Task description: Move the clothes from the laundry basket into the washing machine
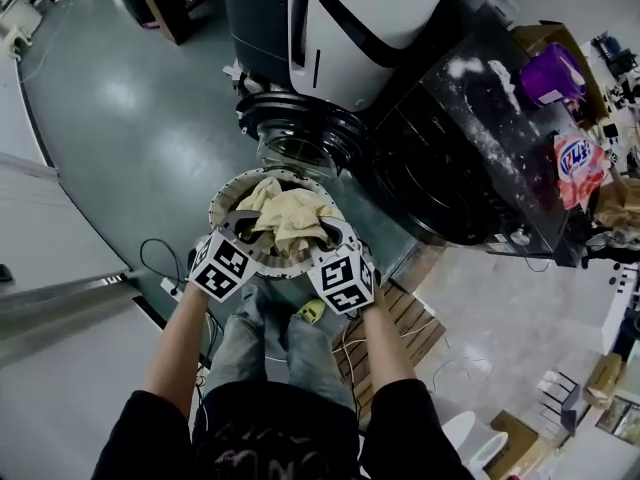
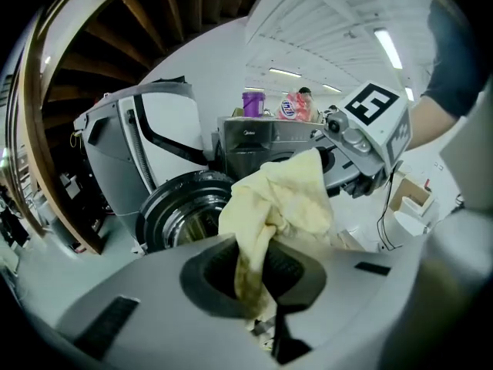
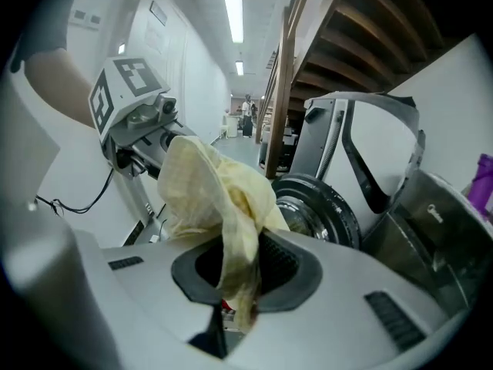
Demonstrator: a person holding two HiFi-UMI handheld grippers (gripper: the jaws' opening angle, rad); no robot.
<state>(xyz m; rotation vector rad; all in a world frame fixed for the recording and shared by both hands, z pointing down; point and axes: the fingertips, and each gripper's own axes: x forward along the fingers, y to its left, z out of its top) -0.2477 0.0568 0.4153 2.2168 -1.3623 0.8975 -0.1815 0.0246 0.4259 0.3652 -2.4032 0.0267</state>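
The left gripper [image 2: 258,284] is clenched on one fold of the pale yellow cloth [image 1: 290,218]. The right gripper [image 3: 235,280] is clenched on another fold of the same cloth. In the head view, the cloth is bunched between both grippers at frame centre, over the round laundry basket [image 1: 222,203]. The washing machine [image 1: 297,128] presents its round opening directly above the basket, at upper centre of the frame.

Soft pale-yellow woven cloth [image 1: 285,213], glossy grey floor [image 1: 130,118], shiny metal drum [image 2: 185,226], smooth white plastic washing machine shell [image 1: 400,8]
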